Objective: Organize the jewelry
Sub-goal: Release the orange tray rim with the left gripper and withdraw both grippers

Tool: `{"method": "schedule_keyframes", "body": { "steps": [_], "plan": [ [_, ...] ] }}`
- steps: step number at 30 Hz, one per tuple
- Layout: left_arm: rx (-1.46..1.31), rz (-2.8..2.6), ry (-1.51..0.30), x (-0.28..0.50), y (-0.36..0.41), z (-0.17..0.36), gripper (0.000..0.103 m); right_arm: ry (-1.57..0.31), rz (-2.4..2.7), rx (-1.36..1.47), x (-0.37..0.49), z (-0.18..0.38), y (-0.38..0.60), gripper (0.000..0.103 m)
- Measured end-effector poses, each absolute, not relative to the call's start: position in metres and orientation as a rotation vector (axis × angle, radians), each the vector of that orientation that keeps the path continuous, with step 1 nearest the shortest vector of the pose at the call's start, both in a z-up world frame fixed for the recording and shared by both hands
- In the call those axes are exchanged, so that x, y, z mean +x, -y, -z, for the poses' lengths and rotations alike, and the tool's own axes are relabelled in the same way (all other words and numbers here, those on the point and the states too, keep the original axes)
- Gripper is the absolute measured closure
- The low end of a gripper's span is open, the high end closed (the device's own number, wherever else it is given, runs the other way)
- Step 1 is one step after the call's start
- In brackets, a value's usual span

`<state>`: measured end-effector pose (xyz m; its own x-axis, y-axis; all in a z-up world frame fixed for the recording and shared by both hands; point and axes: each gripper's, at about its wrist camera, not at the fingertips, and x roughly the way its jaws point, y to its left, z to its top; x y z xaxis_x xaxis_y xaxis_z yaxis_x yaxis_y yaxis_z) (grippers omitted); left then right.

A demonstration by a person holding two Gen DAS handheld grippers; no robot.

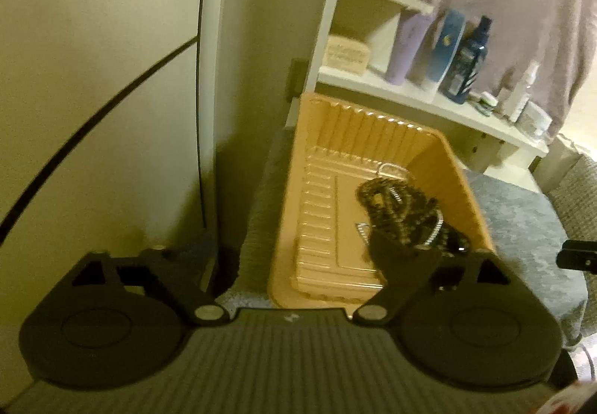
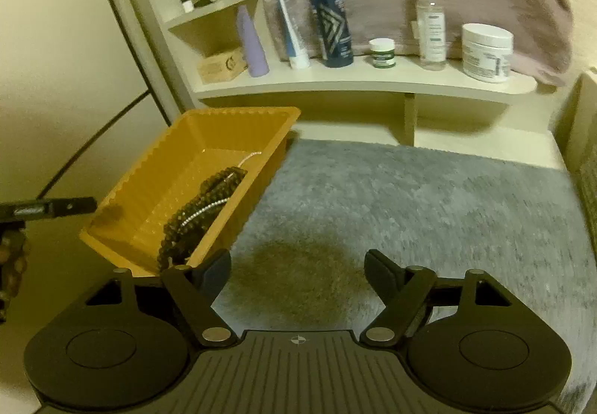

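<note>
An orange tray (image 2: pixel 141 186) sits on a grey mat (image 2: pixel 410 212) below a shelf (image 2: pixel 354 81), dark beads (image 2: pixel 201 212) and a silver chain (image 2: pixel 205 210) piled inside; the left tool (image 1: pixel 283 253) above it and right tool (image 2: pixel 298 268) beside it gape empty, likely just after a drop, next needing another piece.

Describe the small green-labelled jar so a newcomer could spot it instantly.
Start at the long white shelf behind the grey mat. The jar stands between the dark blue spray bottle and the clear spray bottle. It is the shortest item there, with a white lid.
</note>
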<state>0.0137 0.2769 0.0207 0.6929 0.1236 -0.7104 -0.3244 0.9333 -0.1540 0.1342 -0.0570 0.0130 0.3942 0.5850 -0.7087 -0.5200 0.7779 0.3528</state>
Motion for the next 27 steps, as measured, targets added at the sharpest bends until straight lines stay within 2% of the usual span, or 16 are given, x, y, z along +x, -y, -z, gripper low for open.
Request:
{"method": "schedule_keyframes", "body": {
  "steps": [4, 9, 27],
  "plan": [
    [-0.267, -0.253, -0.751, 0.001, -0.260, -0.031, 0.001, -0.928, -0.662, 0.109, 0.126, -0.018, 0.067, 0.023],
    [-0.245, -0.250, -0.739, -0.013, -0.233, -0.034, 0.001, -0.934, -0.612, 0.123, 0.112, -0.022, 0.079, 0.022],
    [-0.207, -0.169, -0.876, -0.017, -0.131, -0.022, 0.001, -0.987, -0.503, 0.011, 0.064, -0.026, 0.098, 0.021]
  ]
}}
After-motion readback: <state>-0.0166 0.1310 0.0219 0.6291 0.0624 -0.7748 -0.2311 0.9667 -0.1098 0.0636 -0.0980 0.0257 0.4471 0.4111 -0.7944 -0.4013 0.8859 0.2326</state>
